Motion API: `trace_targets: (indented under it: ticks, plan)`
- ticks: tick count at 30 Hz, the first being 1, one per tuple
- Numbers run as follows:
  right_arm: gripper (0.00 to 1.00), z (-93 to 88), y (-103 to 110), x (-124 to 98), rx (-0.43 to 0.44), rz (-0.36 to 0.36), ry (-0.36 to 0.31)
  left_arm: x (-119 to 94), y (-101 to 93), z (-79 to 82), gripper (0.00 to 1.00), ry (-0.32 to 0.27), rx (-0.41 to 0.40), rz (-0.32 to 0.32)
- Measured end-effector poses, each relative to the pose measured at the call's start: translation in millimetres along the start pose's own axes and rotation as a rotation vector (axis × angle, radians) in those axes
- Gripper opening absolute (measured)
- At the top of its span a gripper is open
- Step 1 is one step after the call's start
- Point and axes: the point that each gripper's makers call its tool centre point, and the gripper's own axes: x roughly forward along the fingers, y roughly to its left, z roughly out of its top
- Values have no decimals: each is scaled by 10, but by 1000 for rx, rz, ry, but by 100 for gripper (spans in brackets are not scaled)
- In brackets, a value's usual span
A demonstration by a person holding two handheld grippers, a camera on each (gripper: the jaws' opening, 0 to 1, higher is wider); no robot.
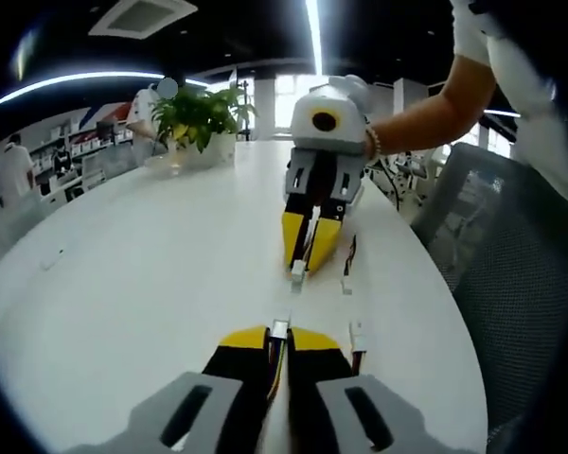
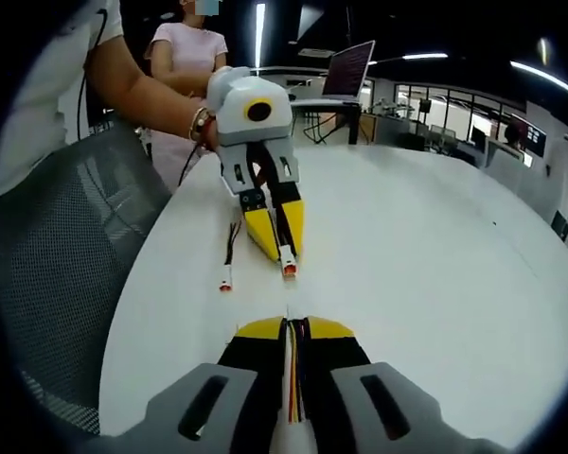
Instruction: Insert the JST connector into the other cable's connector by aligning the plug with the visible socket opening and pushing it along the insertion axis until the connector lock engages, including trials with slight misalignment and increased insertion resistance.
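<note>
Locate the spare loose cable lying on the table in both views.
Left gripper view: spare cable lies right of centre, just right of the right gripper.
Right gripper view: spare cable lies left of centre, just left of the left gripper.
Shared landmark: mesh chair at the table's edge.

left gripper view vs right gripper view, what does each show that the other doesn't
Left gripper view: a potted plant at the far end of the white table, and the right gripper pointing back at the camera with a white connector at its tips.

Right gripper view: an open laptop at the table's far end, a person in pink, and the left gripper.

Both: the table, a mesh chair, a loose cable beside the facing gripper, and each gripper shut on its cable.
</note>
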Motion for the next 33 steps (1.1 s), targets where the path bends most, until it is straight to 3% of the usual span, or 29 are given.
trace_targets:
  ticks: [9,33]
  plan:
    - [3,102,-6,-39,-34,0,8,-24,-4,73,0,21,13,7]
    - [3,261,13,12,-81,9,7,17,-54,273,0,-14,44,-3]
